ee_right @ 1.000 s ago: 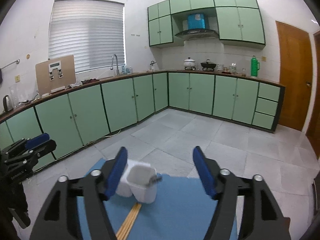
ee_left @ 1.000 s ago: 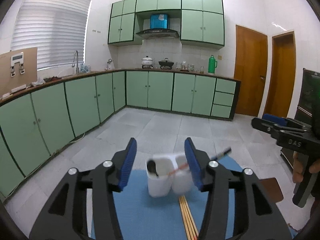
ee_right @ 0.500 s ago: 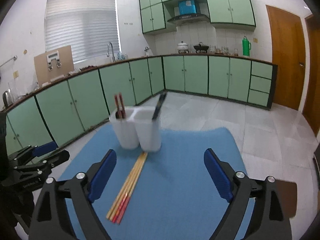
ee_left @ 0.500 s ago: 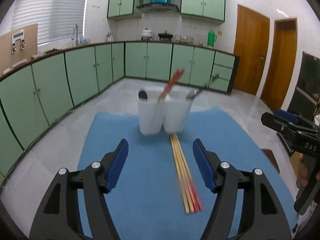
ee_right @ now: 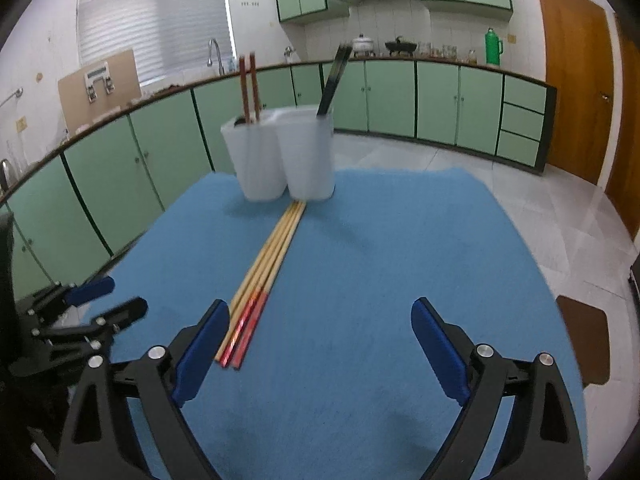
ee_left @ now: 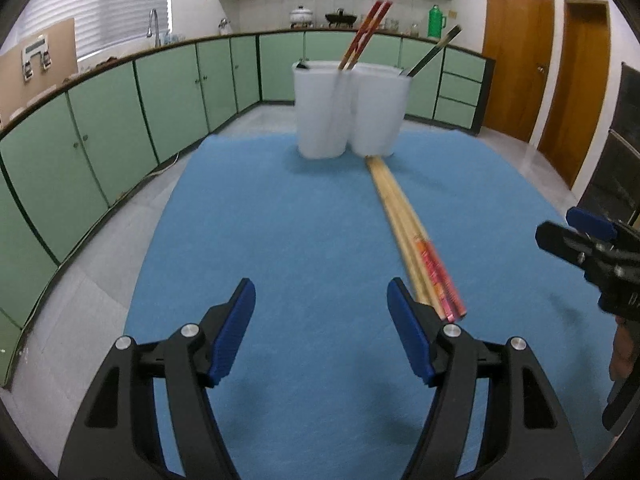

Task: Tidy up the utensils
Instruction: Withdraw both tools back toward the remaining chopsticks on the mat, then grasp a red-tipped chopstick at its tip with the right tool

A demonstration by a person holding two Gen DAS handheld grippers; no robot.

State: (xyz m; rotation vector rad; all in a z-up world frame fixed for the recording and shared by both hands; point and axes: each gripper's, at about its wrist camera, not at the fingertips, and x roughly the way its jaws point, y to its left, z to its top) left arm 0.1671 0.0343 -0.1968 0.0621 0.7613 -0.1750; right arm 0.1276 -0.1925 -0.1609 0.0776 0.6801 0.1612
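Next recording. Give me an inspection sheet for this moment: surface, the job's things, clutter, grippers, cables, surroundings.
Surface: blue mat covering the work area; a brown corner shows past its right edge.
Job's things: white two-compartment holder at the far end, red chopsticks upright in its left cup, a dark utensil in its right cup; a bundle of loose chopsticks lies flat in front of the holder, red ends nearest.
Clutter: nothing seen.
Grippers: left gripper open, nothing between its fingers; right gripper with jaws opening, nothing between them.
Cables: nothing seen.
Surroundings: kitchen with green cabinets, a sink tap, a green flask, wooden doors.
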